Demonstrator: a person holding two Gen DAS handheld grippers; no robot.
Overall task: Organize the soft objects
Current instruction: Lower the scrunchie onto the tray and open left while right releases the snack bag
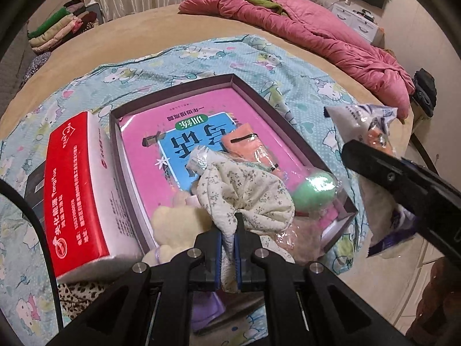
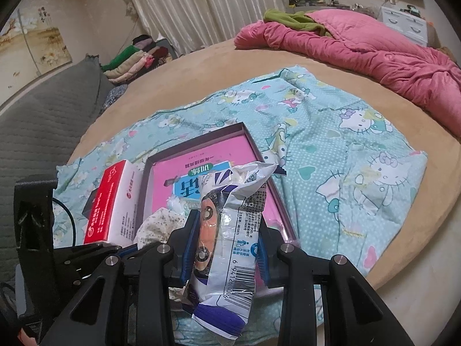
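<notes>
**Over the box's near edge: two soft loads held**

Between the fully closed left gripper [image 1: 228,240], a floral cloth [image 1: 245,199] is pinched; a crinkly packet [image 2: 230,230] is clamped in the part-open right gripper [image 2: 227,248]. Slipping is risked by the packet's slick film. Space in the box [image 1: 230,78] is crowded by a book [image 1: 201,121], sponge [image 1: 312,186] and plush [image 1: 173,219]. A tissue pack [image 1: 77,190] stands at its left edge; farther off, a pink quilt [image 1: 331,37] is heaped.

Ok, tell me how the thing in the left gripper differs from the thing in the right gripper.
The floral cloth is soft cream fabric with small grey sprigs; the plastic packet is glossy white and purple film with printed text and a barcode. The left gripper is shut almost fully on a thin fold of the cloth, while the right gripper stands wider around the puffy packet. The cloth droops into the shallow box; the packet keeps its shape. Both are pinched between fingers.
</notes>
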